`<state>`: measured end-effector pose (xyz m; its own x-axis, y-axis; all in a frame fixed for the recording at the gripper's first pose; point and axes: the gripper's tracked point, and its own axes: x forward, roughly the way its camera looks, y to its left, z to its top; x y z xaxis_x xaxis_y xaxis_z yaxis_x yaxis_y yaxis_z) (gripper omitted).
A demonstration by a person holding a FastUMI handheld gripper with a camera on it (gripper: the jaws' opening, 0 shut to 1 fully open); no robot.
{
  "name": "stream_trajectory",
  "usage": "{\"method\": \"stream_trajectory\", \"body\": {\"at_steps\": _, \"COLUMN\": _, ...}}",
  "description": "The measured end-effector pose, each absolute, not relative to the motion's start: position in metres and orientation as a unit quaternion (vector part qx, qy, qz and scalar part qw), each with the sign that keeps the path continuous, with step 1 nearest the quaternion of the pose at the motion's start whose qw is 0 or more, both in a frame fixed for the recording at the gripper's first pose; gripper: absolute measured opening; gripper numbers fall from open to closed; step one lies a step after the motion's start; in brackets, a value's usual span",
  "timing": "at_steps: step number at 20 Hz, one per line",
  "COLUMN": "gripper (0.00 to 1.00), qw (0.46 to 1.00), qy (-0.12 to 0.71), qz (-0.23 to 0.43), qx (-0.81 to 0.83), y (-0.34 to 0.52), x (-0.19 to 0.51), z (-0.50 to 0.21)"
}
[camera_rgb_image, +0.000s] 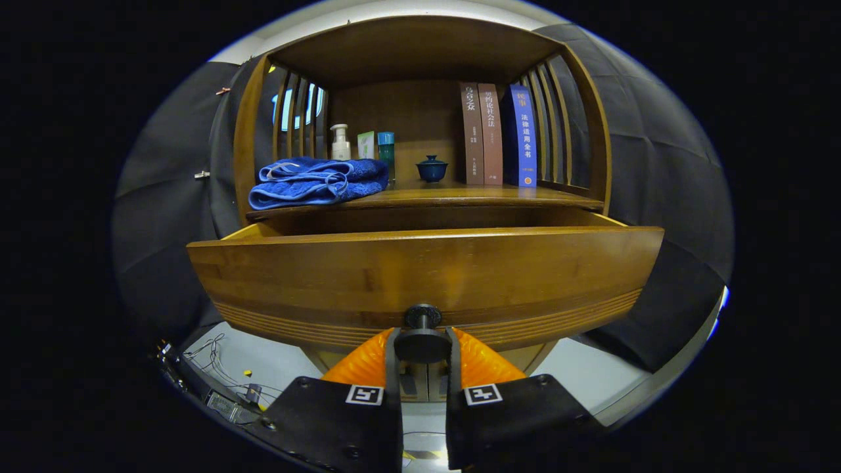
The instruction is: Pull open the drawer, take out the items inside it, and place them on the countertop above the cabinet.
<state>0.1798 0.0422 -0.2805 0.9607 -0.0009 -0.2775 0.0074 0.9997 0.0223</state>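
Jaws [422,345] clamp the knob [422,317] of the pulled-out drawer [420,276].

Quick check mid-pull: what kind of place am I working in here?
Likely a staged booth with home furniture: a wooden cabinet stands against black cloth. Its countertop holds a blue towel, books and a small lidded cup. The tool grips the pulled-out drawer's knob.

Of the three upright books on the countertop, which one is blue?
The tall blue book at the slatted-side end; the two brown books stand beside it, toward the small blue lidded cup.
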Motion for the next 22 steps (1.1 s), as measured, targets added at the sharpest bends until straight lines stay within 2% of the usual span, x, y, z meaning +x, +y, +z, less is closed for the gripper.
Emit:
{"method": "stream_trajectory", "body": {"at_steps": 9, "gripper": 0.30, "qw": 0.988, "qy": 0.154, "qz": -0.002, "qx": 0.008, "y": 0.046, "x": 0.123, "z": -0.293}}
{"method": "stream_trajectory", "body": {"at_steps": 19, "gripper": 0.31, "qw": 0.987, "qy": 0.158, "qz": 0.007, "qx": 0.014, "y": 0.048, "x": 0.117, "z": -0.296}}
{"method": "stream_trajectory", "body": {"at_steps": 22, "gripper": 0.45, "qw": 0.986, "qy": 0.164, "qz": 0.019, "qx": 0.034, "y": 0.046, "x": 0.111, "z": -0.288}}
